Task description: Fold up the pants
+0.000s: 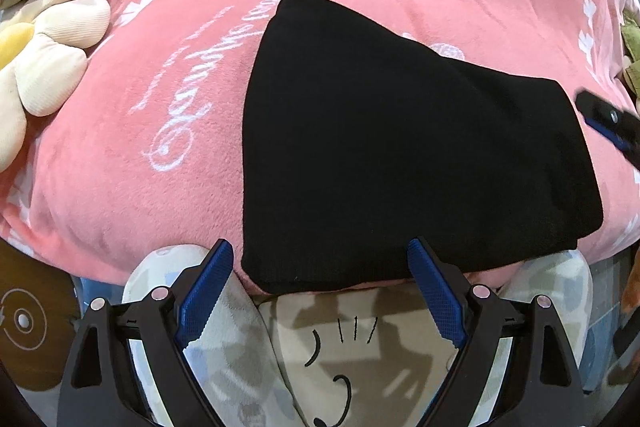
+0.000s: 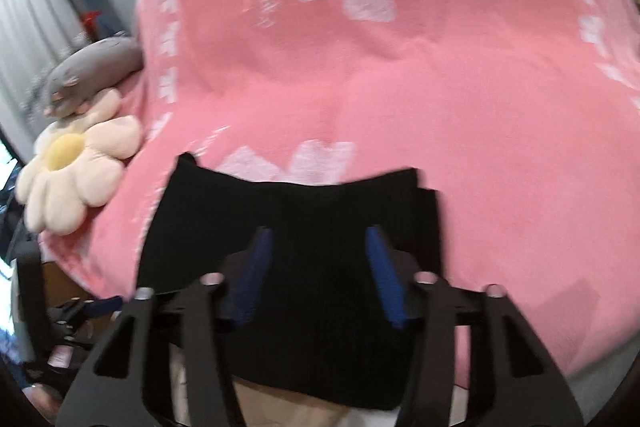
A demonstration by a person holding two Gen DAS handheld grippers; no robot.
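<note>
Black and folded down to a compact stack, the pants [image 1: 400, 147] lie on your pink blanket [image 1: 192, 75], right at its near edge, with one corner just over the brink above your patterned lap. White cursive runs across the blanket beside the pants' left edge; it is too looped and foreshortened to read. White bow shapes line the blanket's left and right borders, and a big one sits toward the far edge.

Your left gripper [image 1: 320, 247] hovers at the near edge with its blue pads spread wide, the near-left corner of the pants between them but not pinched.

Your right gripper [image 2: 316, 239] is over the pants in its own blurred view, jaws parted, blue pads apart above the black cloth and nothing pinched that shows. From the left camera its tip [image 1: 608, 123] pokes in at the pants' right edge.

Off the blanket's left edge rest a cream flower cushion [image 2: 76, 163] with a yellow centre and a grey plush toy [image 2: 96, 67].
</note>
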